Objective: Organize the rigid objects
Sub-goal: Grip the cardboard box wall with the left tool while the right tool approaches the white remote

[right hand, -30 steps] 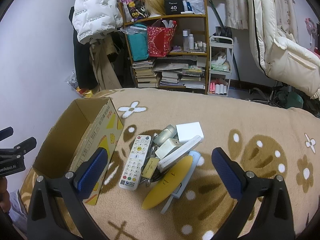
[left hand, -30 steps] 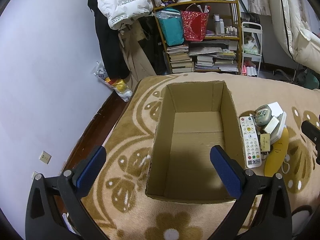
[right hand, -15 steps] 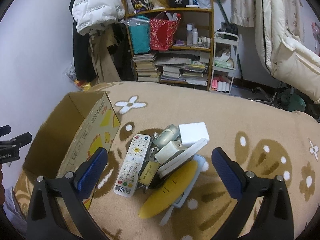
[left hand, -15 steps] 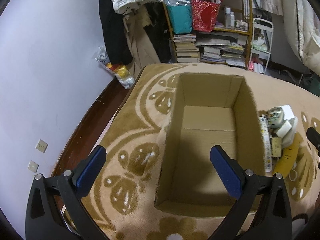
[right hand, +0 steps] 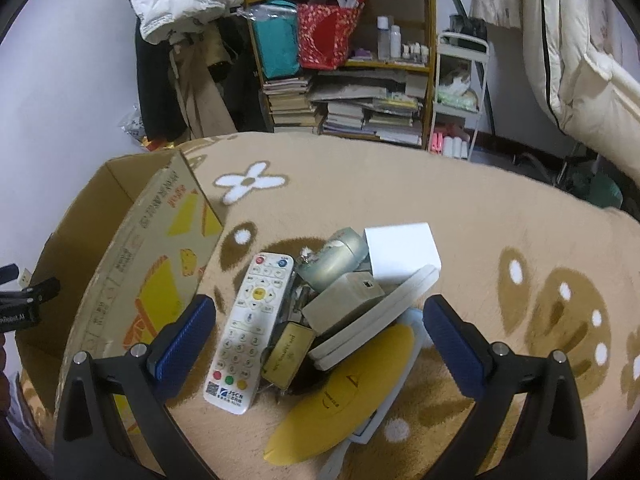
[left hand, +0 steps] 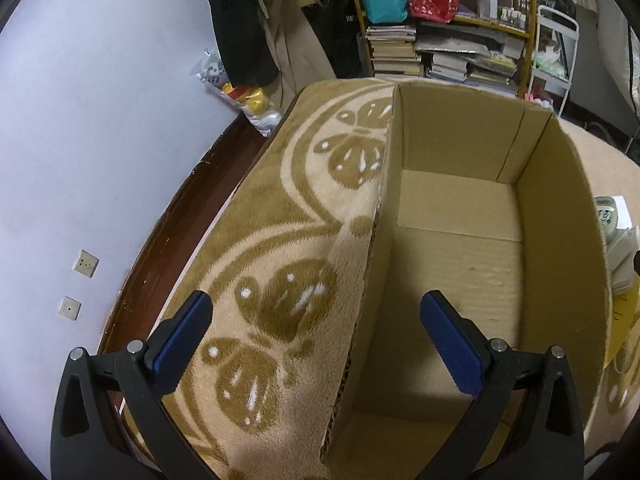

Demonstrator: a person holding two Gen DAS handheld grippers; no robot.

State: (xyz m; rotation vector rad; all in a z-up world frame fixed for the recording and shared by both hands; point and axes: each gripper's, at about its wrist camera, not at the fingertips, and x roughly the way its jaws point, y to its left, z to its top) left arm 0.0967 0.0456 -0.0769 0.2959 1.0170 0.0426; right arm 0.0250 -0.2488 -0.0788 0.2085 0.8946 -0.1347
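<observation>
An open, empty cardboard box (left hand: 472, 240) stands on the patterned blanket; it also shows at the left of the right wrist view (right hand: 132, 264). My left gripper (left hand: 316, 340) is open and straddles the box's left wall. My right gripper (right hand: 318, 340) is open and empty above a pile of objects: a white remote (right hand: 250, 332), a grey round device (right hand: 336, 258), a white cube (right hand: 400, 250), a beige box (right hand: 344, 304), a white flat slab (right hand: 380, 316), a small gold card box (right hand: 288, 354) and a yellow oval piece (right hand: 344, 404).
The tan flower-patterned blanket (right hand: 480, 208) covers the surface. A cluttered bookshelf (right hand: 352, 64) with bags and books stands behind. Coats hang at the left (right hand: 172, 40). The purple wall (left hand: 80, 120) and dark floor edge lie to the left of the blanket.
My left gripper has moved left and lower, from over the box's middle to astride its left wall. My right gripper has moved closer to the pile.
</observation>
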